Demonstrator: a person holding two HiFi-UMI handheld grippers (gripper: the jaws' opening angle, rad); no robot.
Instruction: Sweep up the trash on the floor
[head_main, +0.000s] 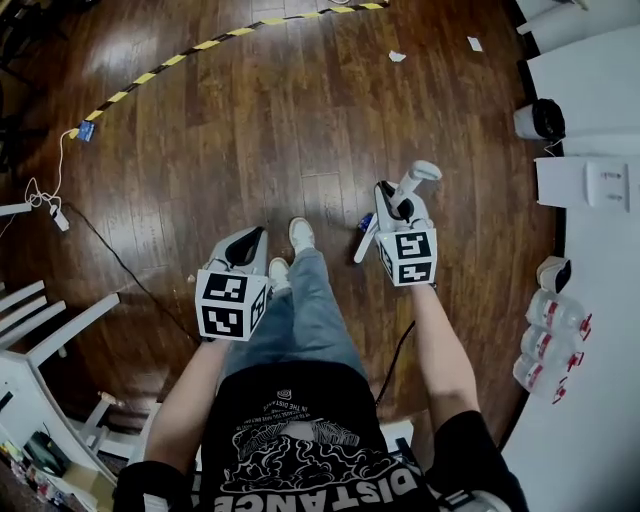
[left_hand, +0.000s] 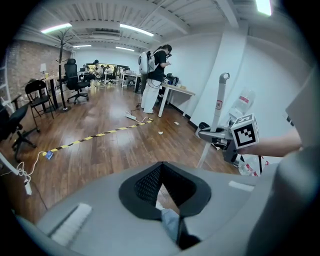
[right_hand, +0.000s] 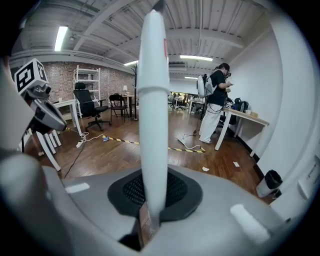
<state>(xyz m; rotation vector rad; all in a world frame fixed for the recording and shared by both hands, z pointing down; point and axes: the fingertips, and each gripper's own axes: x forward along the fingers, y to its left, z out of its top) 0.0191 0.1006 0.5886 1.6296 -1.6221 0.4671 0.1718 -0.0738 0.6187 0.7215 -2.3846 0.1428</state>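
right gripper is clamped on the broom handle, which stands roughly upright between its jaws. left gripper looks pinched closed on nothing. trash is two paper scraps up at the far right edge of the floor, well ahead and nearer the right side. i'd guess walk forward first.

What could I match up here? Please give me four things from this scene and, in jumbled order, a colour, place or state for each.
Things:
1. right gripper
2. left gripper
3. tape line
4. paper scraps

States:
A. yellow and black
B. white, scattered far ahead
C. holding nothing
D. shut on the white handle

Pairs: 1-D, 2-C, 3-A, 4-B
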